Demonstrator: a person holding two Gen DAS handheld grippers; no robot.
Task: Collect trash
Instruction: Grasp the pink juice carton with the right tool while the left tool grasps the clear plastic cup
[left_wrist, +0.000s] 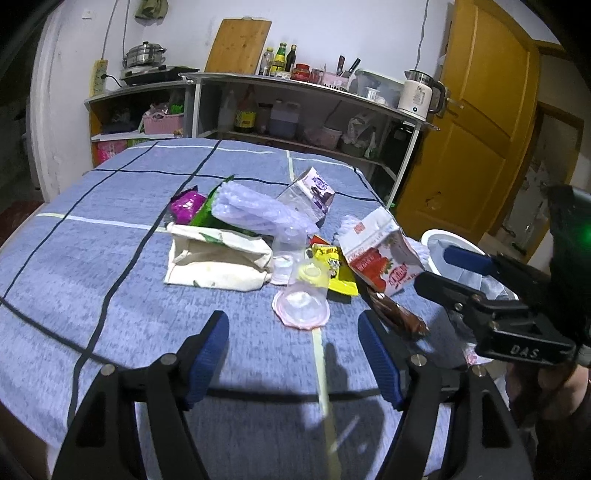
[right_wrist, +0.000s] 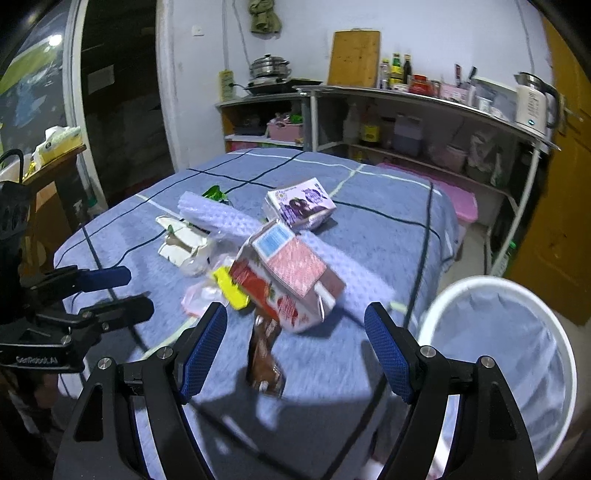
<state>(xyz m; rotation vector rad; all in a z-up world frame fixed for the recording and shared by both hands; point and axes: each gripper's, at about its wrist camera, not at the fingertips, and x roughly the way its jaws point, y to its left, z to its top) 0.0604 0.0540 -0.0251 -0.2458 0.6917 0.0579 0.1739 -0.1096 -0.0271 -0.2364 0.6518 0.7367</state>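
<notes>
Holding both grippers over the table (left_wrist: 74, 258) with its blue checked cloth, we keep the left gripper (left_wrist: 293, 350) and the right gripper (right_wrist: 295, 343) spread wide, fingers released and grasping nothing. Around the red strawberry milk carton (right_wrist: 284, 291) lies the trash: a brown snack wrapper (right_wrist: 264, 362) just in front, a purple carton (right_wrist: 299, 206) behind, a yellow wrapper (left_wrist: 338, 271) beside it. To its right stands a white lined bin (right_wrist: 495, 291).

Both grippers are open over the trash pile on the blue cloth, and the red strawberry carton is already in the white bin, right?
No: the red strawberry carton lies on the blue cloth, not in the white bin; the right wrist view shows it.
</notes>
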